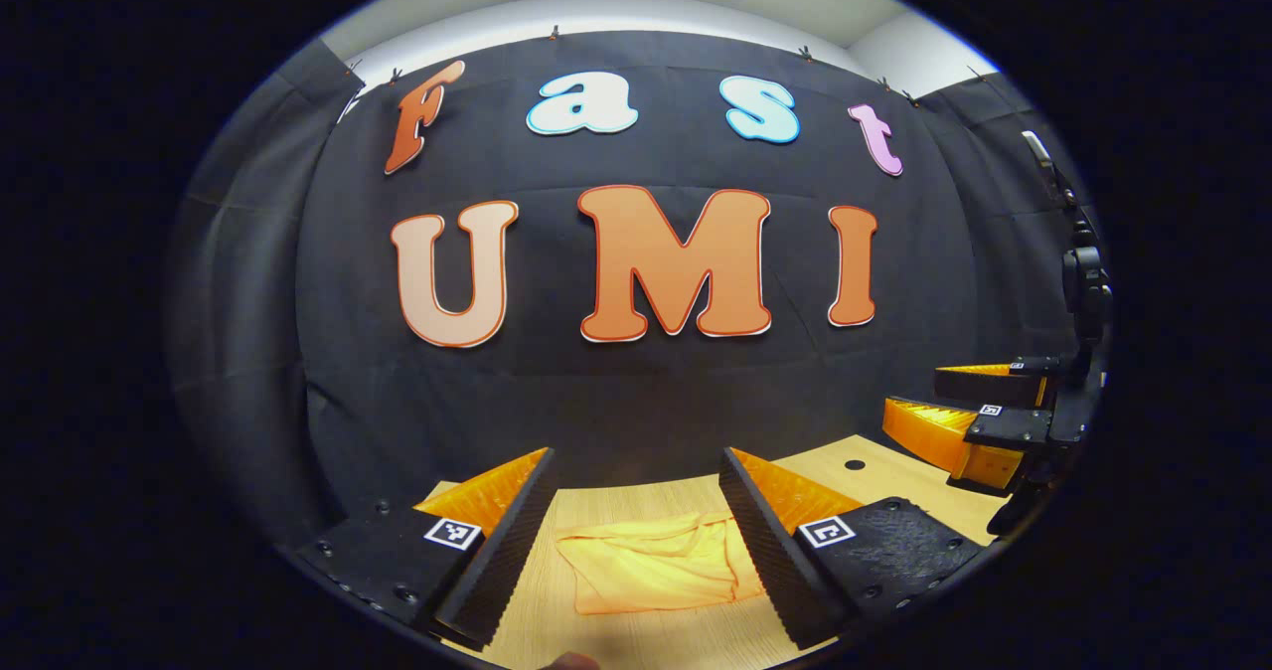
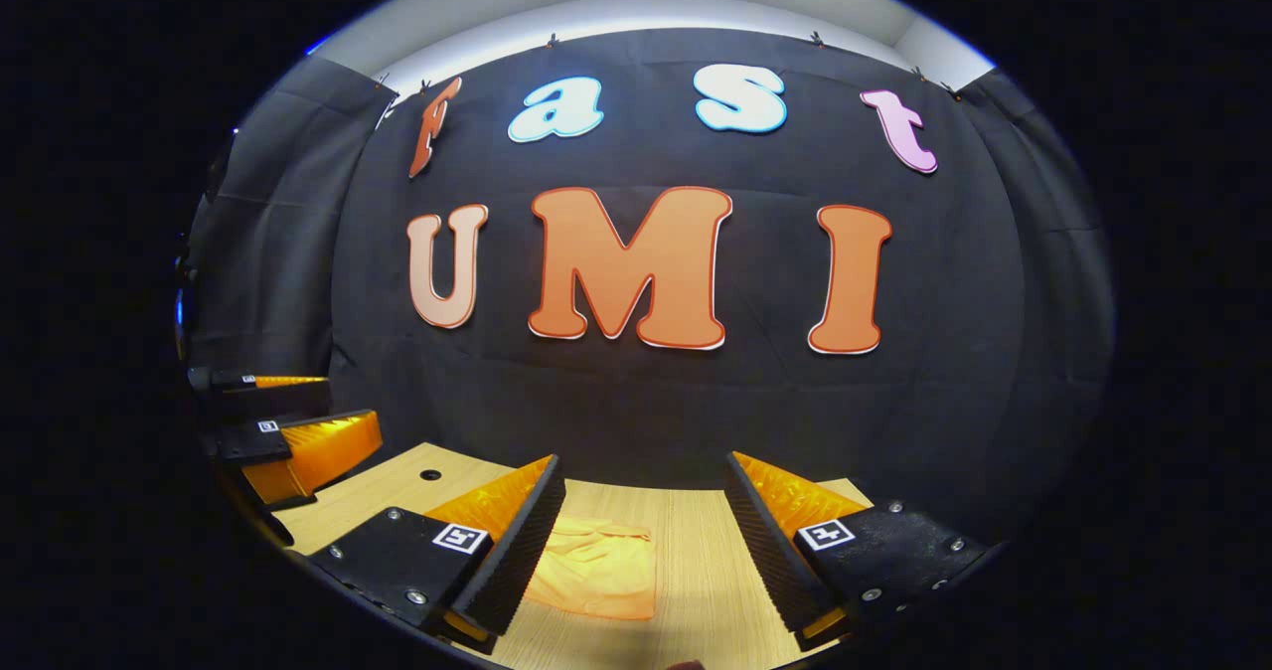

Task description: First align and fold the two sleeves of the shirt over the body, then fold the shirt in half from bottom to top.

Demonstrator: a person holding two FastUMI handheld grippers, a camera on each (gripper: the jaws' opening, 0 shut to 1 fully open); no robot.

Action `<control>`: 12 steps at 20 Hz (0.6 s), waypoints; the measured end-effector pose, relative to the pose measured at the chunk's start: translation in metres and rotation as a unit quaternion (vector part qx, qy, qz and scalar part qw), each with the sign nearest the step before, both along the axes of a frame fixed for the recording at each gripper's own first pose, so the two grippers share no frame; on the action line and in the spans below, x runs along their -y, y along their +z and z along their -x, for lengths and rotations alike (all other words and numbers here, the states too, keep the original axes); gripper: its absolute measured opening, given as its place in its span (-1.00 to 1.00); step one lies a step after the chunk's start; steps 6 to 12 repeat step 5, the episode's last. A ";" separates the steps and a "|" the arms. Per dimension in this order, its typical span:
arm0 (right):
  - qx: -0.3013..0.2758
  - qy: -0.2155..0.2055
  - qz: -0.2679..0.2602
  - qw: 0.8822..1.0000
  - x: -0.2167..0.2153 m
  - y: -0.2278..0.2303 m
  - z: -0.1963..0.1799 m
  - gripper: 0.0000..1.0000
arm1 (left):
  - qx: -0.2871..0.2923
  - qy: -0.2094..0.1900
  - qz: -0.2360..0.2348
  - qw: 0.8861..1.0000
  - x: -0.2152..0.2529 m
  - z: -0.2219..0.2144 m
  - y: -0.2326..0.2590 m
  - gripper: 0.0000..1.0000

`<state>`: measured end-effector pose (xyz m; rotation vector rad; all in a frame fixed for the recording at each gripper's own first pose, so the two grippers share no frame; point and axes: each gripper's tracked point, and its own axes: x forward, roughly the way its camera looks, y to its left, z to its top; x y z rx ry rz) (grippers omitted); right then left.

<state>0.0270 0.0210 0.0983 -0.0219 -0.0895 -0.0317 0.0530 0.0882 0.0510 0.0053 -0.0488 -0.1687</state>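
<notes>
Here the orange shirt is seen lying on the light wooden desk, folded into a compact, somewhat wrinkled bundle. In the left gripper view it is framed between the two fingers of the left gripper, which are spread wide and held above the desk, apart from the cloth. At the right edge of that view the right gripper is seen farther off, its fingers likewise parted, with nothing held between them.

In the right gripper view the shirt is found just beside the left-hand finger of the right gripper, partly hidden behind it; the fingers are spread and nothing is pinched. The left gripper is seen at the left of this view, raised over the desk near a small dark hole in the desk top.
</notes>
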 end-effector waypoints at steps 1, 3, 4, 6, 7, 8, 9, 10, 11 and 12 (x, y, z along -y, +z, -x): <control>0.001 0.007 0.002 1.000 -0.004 -0.002 0.005 0.95 | 0.003 0.004 -0.003 1.000 -0.002 0.004 -0.002 0.99; -0.009 0.025 0.016 1.000 -0.014 -0.015 0.010 0.95 | 0.010 0.008 -0.010 1.000 -0.002 0.012 -0.004 1.00; -0.016 0.028 0.017 0.999 -0.015 -0.023 0.013 0.95 | 0.012 0.008 -0.010 1.000 -0.002 0.015 -0.008 1.00; -0.016 0.033 0.009 0.999 -0.020 -0.026 0.016 0.96 | 0.012 0.005 -0.008 1.000 0.001 0.016 -0.011 0.99; -0.016 0.033 0.009 0.999 -0.020 -0.026 0.016 0.96 | 0.012 0.005 -0.008 1.000 0.001 0.016 -0.011 0.99; -0.016 0.033 0.009 0.999 -0.020 -0.026 0.016 0.96 | 0.012 0.005 -0.008 1.000 0.001 0.016 -0.011 0.99; -0.016 0.033 0.009 0.999 -0.020 -0.026 0.016 0.96 | 0.012 0.005 -0.008 1.000 0.001 0.016 -0.011 0.99; -0.016 0.033 0.009 0.999 -0.020 -0.026 0.016 0.96 | 0.012 0.005 -0.008 1.000 0.001 0.016 -0.011 0.99; -0.016 0.033 0.009 0.999 -0.020 -0.026 0.016 0.96 | 0.012 0.005 -0.008 1.000 0.001 0.016 -0.011 0.99; -0.016 0.033 0.009 0.999 -0.020 -0.026 0.016 0.96 | 0.012 0.005 -0.008 1.000 0.001 0.016 -0.011 0.99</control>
